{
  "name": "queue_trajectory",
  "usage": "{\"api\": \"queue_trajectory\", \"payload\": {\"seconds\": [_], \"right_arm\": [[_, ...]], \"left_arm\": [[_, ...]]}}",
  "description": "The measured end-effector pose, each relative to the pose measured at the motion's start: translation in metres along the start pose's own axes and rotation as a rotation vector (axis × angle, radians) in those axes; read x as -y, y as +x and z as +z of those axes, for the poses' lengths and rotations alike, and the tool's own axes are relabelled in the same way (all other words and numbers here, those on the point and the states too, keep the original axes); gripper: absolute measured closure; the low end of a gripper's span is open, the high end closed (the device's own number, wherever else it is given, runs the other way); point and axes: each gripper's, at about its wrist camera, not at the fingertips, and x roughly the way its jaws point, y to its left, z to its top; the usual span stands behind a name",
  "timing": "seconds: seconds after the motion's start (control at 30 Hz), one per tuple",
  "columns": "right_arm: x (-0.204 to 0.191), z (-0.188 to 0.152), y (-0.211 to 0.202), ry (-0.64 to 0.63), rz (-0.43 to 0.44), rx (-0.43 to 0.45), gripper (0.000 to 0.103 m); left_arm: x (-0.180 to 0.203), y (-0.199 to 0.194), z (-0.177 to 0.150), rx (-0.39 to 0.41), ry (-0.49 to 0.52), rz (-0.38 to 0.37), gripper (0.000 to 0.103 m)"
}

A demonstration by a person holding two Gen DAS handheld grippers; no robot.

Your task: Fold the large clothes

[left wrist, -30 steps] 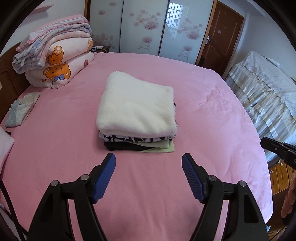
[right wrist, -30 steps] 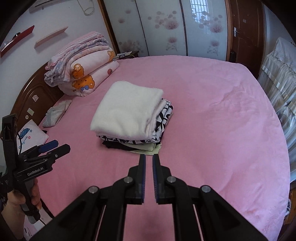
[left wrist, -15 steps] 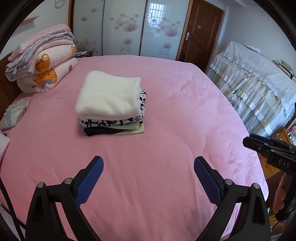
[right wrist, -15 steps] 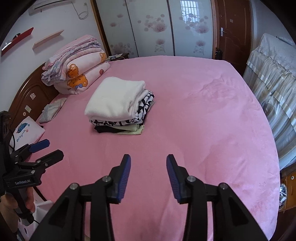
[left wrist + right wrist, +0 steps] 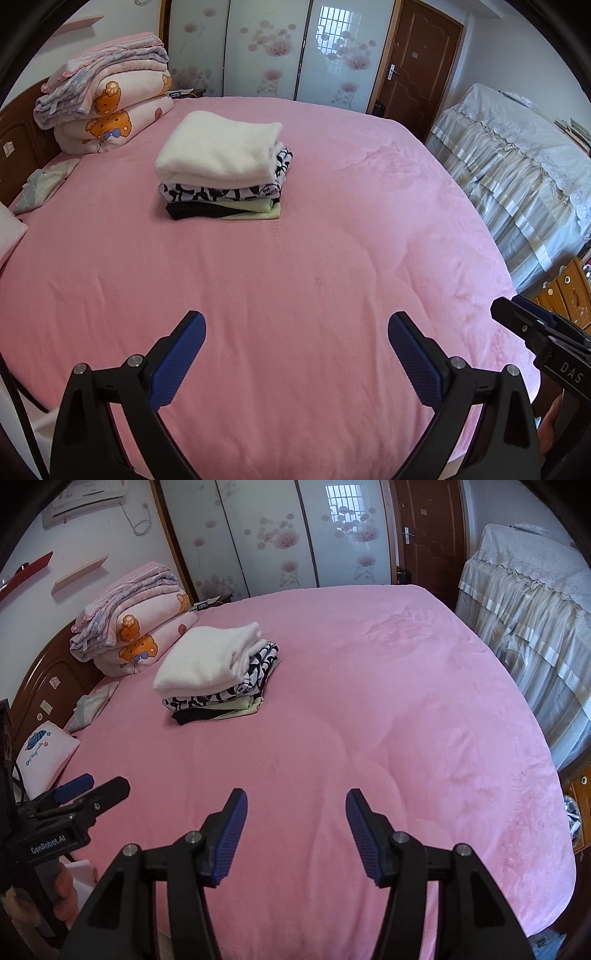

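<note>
A wide bed (image 5: 332, 229) under a plush, faintly creased pink blanket fills both views. Toward its headboard side sits the stack of folded clothes (image 5: 221, 177): a fluffy cream rectangle on top, then a black-and-white print, pale green and black layers. The left tongs (image 5: 295, 328) gape wide and empty; the right tongs (image 5: 293, 805), jaws just opening, hold nothing.

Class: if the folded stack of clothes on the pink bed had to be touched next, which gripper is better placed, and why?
Left, marginally. The left gripper is open wide, nearer the side where the folded stack of clothes lies; the right gripper, open and empty, its jaws just opening, sits farther across the pink bed.
</note>
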Motion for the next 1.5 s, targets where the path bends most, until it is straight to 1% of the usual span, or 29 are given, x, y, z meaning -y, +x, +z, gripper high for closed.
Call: {"api": "queue_trajectory", "payload": {"seconds": [0.1,0.23,0.33,0.43,0.57,0.67,0.9,1.5], "right_arm": [[0.0,-0.017,-0.004,0.023,-0.012,0.017,0.043],[0.002,-0.031,-0.004,0.042,-0.023,0.007,0.042],[0.004,-0.04,-0.004,0.043,-0.033,-0.003,0.042],[0.005,-0.047,-0.007,0.03,-0.042,-0.002,0.042],[0.003,-0.055,-0.01,-0.004,-0.074,0.006,0.042],[0.003,-0.059,-0.011,-0.021,-0.095,0.011,0.042],[0.012,-0.066,-0.011,-0.008,-0.093,0.0,0.042],[0.009,-0.069,-0.015,-0.006,-0.121,0.015,0.042]], "left_arm": [[0.01,-0.001,-0.015,0.006,0.002,0.033,0.005],[0.022,0.0,-0.028,-0.013,-0.001,0.061,0.005],[0.032,-0.001,-0.035,-0.02,0.016,0.081,0.005],[0.041,-0.003,-0.043,-0.025,0.025,0.087,0.005],[0.047,-0.002,-0.051,-0.046,0.025,0.068,0.005],[0.05,-0.003,-0.056,-0.052,0.027,0.075,0.005],[0.056,-0.007,-0.061,-0.052,0.045,0.092,0.005],[0.06,-0.013,-0.062,-0.049,0.054,0.112,0.005]]}}
